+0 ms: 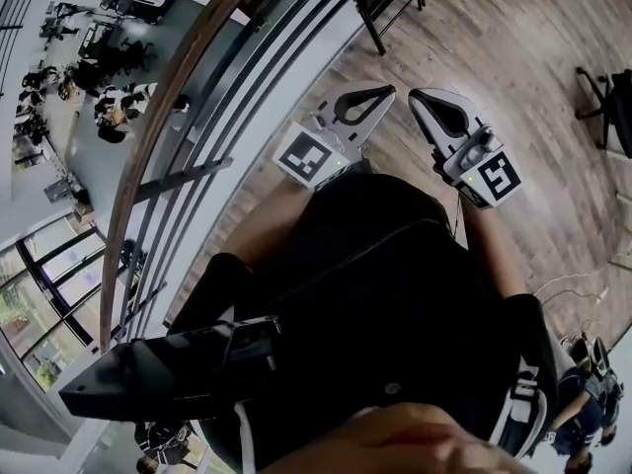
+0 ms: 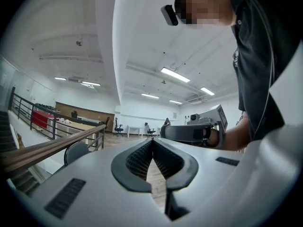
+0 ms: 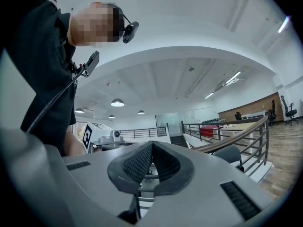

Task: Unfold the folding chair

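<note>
A black chair [image 1: 383, 6] stands on the wooden floor by the railing at the top of the head view; only its legs and lower frame show. A dark rounded chair back [image 2: 75, 151] shows beside the railing in the left gripper view and again as the chair back [image 3: 233, 154] in the right gripper view. My left gripper [image 1: 380, 92] and right gripper [image 1: 425, 95] are held side by side in front of my body, well short of the chair. In their own views the left gripper [image 2: 152, 141] and right gripper [image 3: 152, 144] have ribbed pads pressed together with nothing between them.
A wooden-topped railing [image 1: 163, 136] with dark bars runs along my left, with a lower floor beyond it. A black office chair [image 1: 610, 107] stands at the far right. Wooden floor [image 1: 513, 38] lies ahead. Desks and office chairs [image 2: 118, 126] stand far off.
</note>
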Tool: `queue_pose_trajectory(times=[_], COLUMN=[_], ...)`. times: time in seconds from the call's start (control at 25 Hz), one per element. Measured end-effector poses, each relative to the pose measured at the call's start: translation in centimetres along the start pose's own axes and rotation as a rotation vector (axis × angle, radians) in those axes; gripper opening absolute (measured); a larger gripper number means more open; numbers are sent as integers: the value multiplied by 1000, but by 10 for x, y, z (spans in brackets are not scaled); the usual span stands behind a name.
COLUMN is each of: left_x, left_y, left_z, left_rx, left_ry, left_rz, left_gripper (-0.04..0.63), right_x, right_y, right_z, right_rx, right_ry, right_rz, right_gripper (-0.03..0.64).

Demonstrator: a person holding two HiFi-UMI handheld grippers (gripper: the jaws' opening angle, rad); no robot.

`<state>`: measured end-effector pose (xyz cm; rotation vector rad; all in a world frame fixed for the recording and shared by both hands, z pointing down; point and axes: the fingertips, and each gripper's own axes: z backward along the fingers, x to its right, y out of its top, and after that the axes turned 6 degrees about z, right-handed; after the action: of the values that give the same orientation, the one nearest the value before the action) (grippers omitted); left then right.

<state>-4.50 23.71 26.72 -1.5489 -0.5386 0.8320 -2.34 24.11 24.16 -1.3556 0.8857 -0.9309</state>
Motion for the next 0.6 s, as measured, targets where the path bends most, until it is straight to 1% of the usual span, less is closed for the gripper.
queue_pose_trajectory(times=[0.16, 0.32, 0.4, 0.48, 0.6], left_x=[-42, -61, -76, -93, -107], left_y=[-3, -9, -2, 9, 7], left_z=[-13, -23, -24, -23, -31], left_rx=[14, -2, 0, 4, 2], left_ry=[-32, -40, -37, -33, -20], left_rz=[46, 42, 42, 42, 48], left_gripper=[4, 4, 3, 4, 4], right_x=[28, 48, 59, 67, 82], right_y=[-11, -19, -16, -9, -17], right_z=[-27, -32, -43, -59, -68], right_rx=[5, 2, 1, 7, 0], right_ry=[-12, -37, -42, -32, -13], right_rz=[-2, -6, -7, -15, -11], right_gripper=[6, 6, 6, 6, 6])
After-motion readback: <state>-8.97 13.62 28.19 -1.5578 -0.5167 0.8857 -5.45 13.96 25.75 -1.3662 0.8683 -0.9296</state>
